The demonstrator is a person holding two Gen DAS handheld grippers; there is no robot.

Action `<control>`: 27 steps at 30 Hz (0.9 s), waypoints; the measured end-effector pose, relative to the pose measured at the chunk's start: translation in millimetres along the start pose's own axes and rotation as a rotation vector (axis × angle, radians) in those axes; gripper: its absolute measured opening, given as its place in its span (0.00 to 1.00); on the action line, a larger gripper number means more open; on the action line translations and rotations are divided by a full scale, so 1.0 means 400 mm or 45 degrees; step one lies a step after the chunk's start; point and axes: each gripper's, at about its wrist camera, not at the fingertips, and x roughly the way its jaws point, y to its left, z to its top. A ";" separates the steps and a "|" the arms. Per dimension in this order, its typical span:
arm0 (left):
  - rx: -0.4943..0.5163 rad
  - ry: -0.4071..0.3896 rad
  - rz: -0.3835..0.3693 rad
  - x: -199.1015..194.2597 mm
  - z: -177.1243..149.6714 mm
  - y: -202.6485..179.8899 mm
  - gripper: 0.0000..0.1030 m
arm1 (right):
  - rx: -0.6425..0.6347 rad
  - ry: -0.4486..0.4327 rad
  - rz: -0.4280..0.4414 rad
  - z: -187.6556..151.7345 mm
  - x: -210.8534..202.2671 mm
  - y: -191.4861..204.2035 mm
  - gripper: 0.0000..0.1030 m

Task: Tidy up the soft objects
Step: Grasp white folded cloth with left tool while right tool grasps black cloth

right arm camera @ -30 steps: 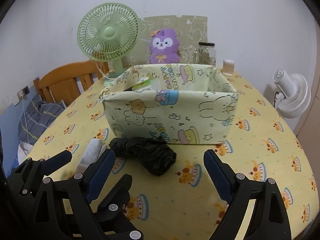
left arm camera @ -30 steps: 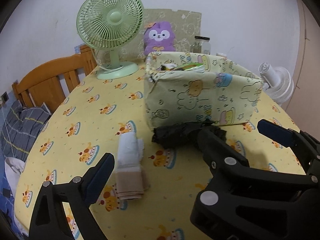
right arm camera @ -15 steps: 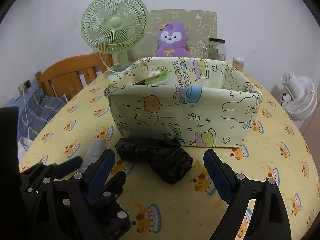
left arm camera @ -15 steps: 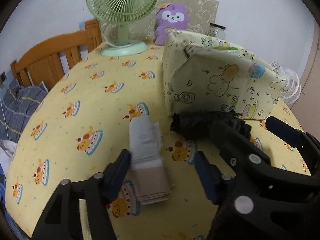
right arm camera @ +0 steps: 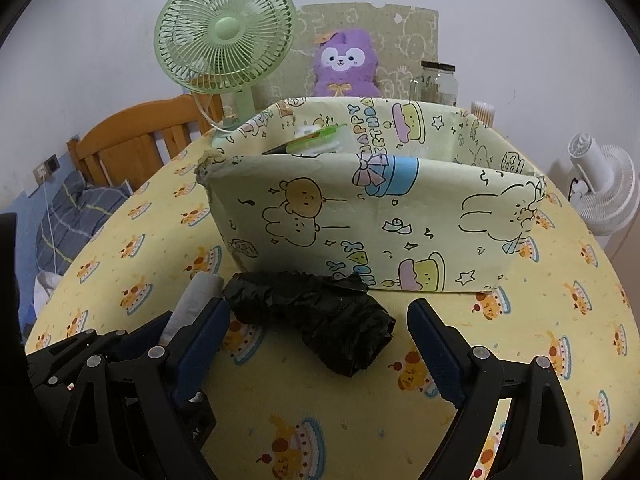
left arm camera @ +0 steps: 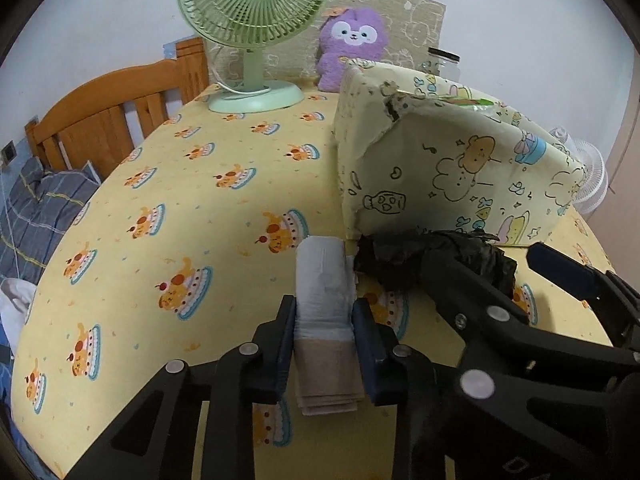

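A folded white and beige sock (left arm camera: 325,300) lies on the yellow tablecloth. My left gripper (left arm camera: 324,332) has closed on it, both pads pressing its sides; a sliver of the sock shows in the right wrist view (right arm camera: 196,300). A crumpled black bag (right arm camera: 316,320) lies just in front of the cartoon-print box (right arm camera: 380,220); it also shows in the left wrist view (left arm camera: 432,260). My right gripper (right arm camera: 320,344) is open, its jaws on either side of the near end of the black bag. The box (left arm camera: 448,168) holds a green packet (right arm camera: 320,140).
A green desk fan (left arm camera: 256,32), a purple plush (left arm camera: 352,48) and a glass jar (right arm camera: 436,80) stand at the table's far edge. A white fan (right arm camera: 604,196) stands to the right. A wooden chair (left arm camera: 112,120) and striped cloth (left arm camera: 36,216) are at left.
My left gripper moved forward over the sock and closed its jaws on it. My right gripper moved closer to the black bag and the box, still open.
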 end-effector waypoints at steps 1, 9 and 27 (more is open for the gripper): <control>0.010 0.005 -0.006 0.002 0.003 -0.003 0.27 | 0.005 0.003 0.006 0.001 0.003 -0.002 0.90; 0.068 -0.012 -0.003 0.014 0.006 -0.026 0.27 | -0.004 0.050 0.015 0.006 0.036 -0.006 0.90; 0.101 -0.036 0.029 0.004 -0.009 -0.056 0.25 | 0.026 0.097 -0.034 -0.019 0.036 -0.021 0.46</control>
